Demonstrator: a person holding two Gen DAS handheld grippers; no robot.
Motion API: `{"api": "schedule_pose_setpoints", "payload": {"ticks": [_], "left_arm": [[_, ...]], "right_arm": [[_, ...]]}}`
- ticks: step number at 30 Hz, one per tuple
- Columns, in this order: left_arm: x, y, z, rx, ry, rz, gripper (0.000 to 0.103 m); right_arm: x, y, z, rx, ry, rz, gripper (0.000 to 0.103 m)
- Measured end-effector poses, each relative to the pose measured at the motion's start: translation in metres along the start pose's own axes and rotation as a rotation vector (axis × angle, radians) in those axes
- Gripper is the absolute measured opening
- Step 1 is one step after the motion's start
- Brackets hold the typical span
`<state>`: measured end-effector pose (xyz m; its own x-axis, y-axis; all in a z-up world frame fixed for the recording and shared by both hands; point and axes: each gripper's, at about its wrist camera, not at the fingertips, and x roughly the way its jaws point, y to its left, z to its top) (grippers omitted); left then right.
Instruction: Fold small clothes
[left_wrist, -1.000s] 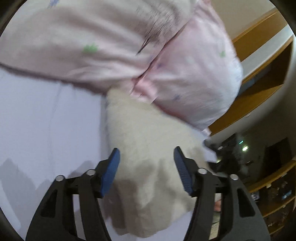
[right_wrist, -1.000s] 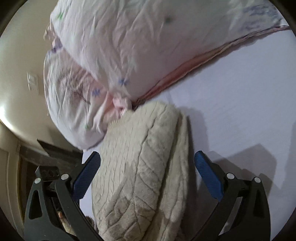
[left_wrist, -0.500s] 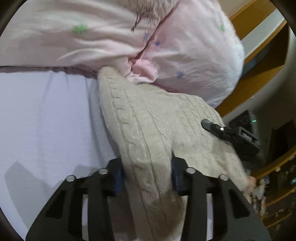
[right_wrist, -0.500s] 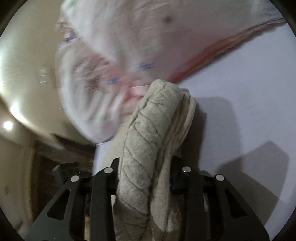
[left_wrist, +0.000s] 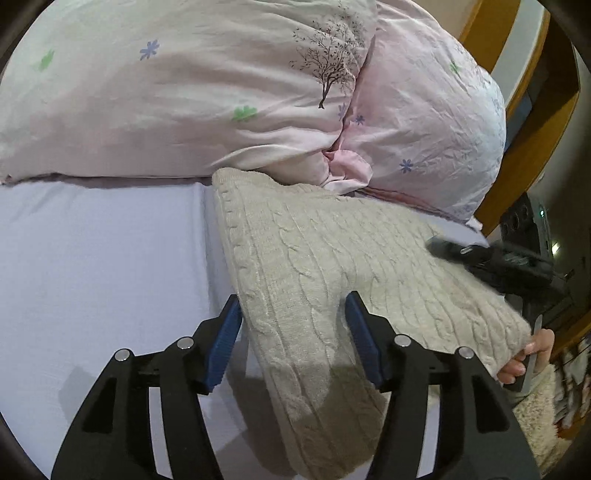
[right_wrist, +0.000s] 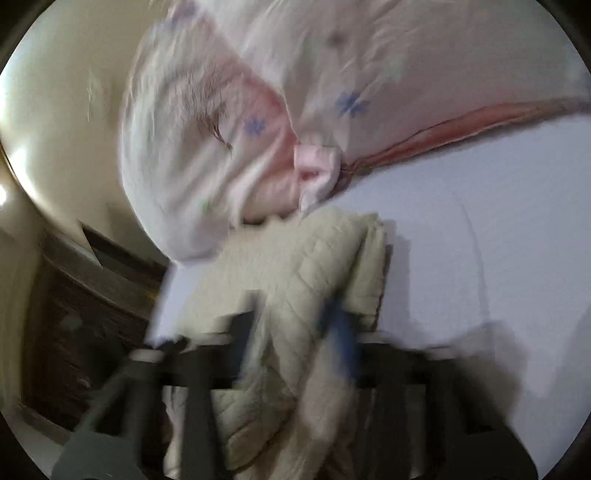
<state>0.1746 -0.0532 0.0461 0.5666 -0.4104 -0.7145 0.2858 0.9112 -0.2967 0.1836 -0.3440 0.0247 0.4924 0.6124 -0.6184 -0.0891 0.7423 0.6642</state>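
A folded beige cable-knit sweater (left_wrist: 314, 258) lies on the pale lilac bed sheet (left_wrist: 92, 258), its far edge against the pillows. My left gripper (left_wrist: 293, 336) straddles the near fold of the sweater, its blue pads parted on either side of the knit. My right gripper (right_wrist: 291, 332) is blurred by motion and sits over the same sweater (right_wrist: 303, 266) with knit between its fingers. The right gripper's black body (left_wrist: 495, 258) and the hand (left_wrist: 528, 354) that holds it show at the sweater's right end in the left wrist view.
Two pink flower-print pillows (left_wrist: 184, 92) lie behind the sweater, also in the right wrist view (right_wrist: 229, 122). A wooden headboard (left_wrist: 535, 122) stands at the right. Dark furniture (right_wrist: 85, 314) stands beyond the bed edge.
My left gripper has opened from its tight hold on the sweater fold; the sweater now lies lower and flatter on the sheet. The right gripper is moving and its fingers look wider apart.
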Motion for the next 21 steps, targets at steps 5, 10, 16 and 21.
{"api": "schedule_pose_setpoints", "payload": {"ticks": [5, 10, 16, 21], "left_arm": [[-0.007, -0.004, -0.009, 0.000, -0.023, 0.004, 0.064], [-0.038, -0.016, -0.028, 0.067, -0.070, 0.117, 0.080], [-0.068, -0.021, -0.074, 0.126, -0.077, 0.286, 0.102], [-0.060, -0.024, -0.094, 0.110, -0.040, 0.247, 0.102]], "right_arm": [[-0.007, -0.003, 0.006, -0.006, -0.114, -0.216, 0.012], [-0.020, 0.025, -0.005, -0.084, -0.211, -0.425, 0.024], [-0.117, 0.051, -0.066, -0.200, -0.503, -0.657, 0.101], [-0.153, 0.086, -0.113, -0.348, -0.558, -0.329, 0.101]]}}
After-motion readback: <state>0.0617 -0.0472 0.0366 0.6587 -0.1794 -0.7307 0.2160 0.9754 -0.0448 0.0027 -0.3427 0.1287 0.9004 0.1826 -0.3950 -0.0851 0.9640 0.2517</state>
